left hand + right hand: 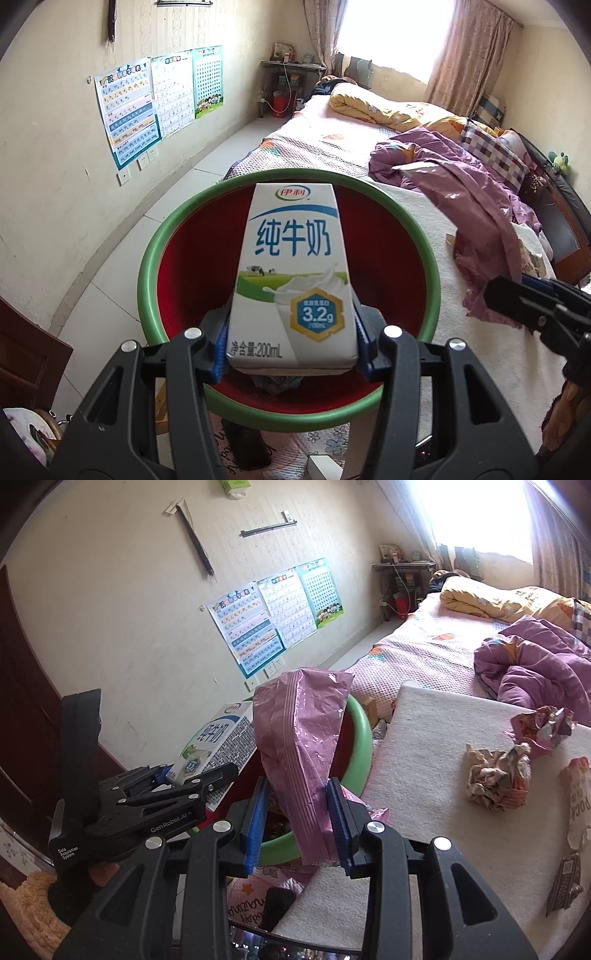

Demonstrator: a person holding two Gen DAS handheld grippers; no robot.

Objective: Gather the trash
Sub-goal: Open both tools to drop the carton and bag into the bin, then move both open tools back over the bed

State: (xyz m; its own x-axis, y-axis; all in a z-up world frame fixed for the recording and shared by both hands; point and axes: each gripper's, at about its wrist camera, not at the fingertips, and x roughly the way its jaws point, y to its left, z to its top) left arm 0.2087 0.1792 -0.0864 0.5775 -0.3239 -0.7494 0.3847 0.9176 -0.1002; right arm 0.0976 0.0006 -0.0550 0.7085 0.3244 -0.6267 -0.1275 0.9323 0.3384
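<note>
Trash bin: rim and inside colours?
Trash bin: green rim, red inside. Left wrist view shows it best, looking straight down into it.

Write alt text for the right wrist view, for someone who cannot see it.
The right gripper holds a crumpled pink plastic bag between its blue fingers, above a green-rimmed bin. To its left, the left gripper holds a milk carton by the bin. More crumpled wrappers lie on a white-covered surface to the right, with an unmade bed behind.
</note>
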